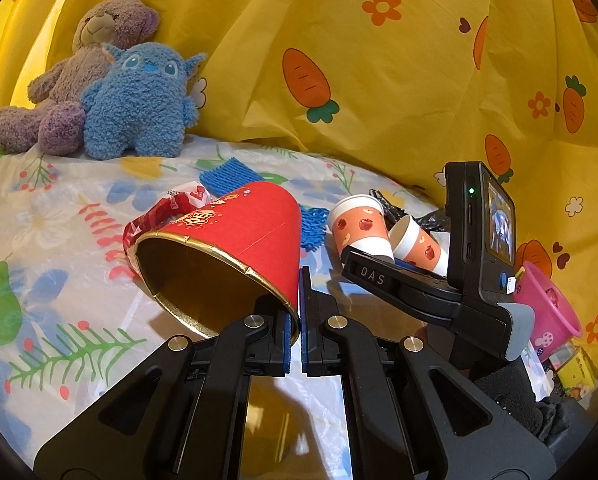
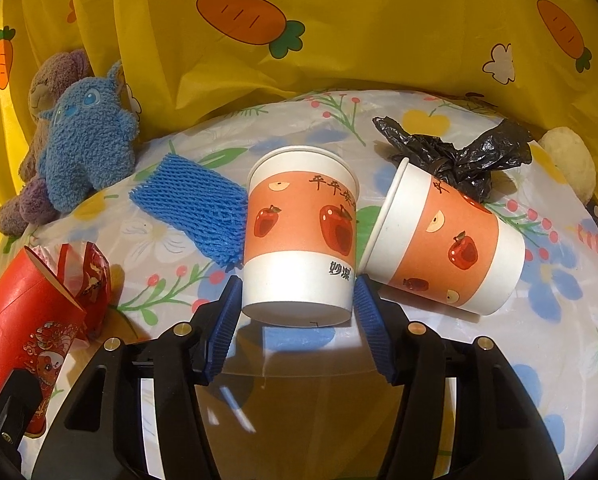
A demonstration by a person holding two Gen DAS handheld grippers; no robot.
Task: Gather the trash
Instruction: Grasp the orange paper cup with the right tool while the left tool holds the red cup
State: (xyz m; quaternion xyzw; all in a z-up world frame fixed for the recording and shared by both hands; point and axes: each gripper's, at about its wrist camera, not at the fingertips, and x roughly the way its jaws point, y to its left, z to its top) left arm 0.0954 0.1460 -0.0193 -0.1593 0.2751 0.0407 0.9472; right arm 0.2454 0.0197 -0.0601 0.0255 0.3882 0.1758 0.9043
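The right gripper [image 2: 297, 312] brackets the base of the upright apple cup [image 2: 301, 236], jaws apart, contact unclear. It looks light, thin-walled and crushable, so squeezing low near its stiff bottom seems safest. At three o'clock lies a tipped second cup [image 2: 447, 240]. The left gripper [image 1: 299, 320] is clamped on the red bucket [image 1: 223, 256] rim.

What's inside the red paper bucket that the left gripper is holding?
The red paper bucket shows only bare gold lining through its open mouth; its bottom end is out of sight. The red wrapper lies behind the rim, outside.
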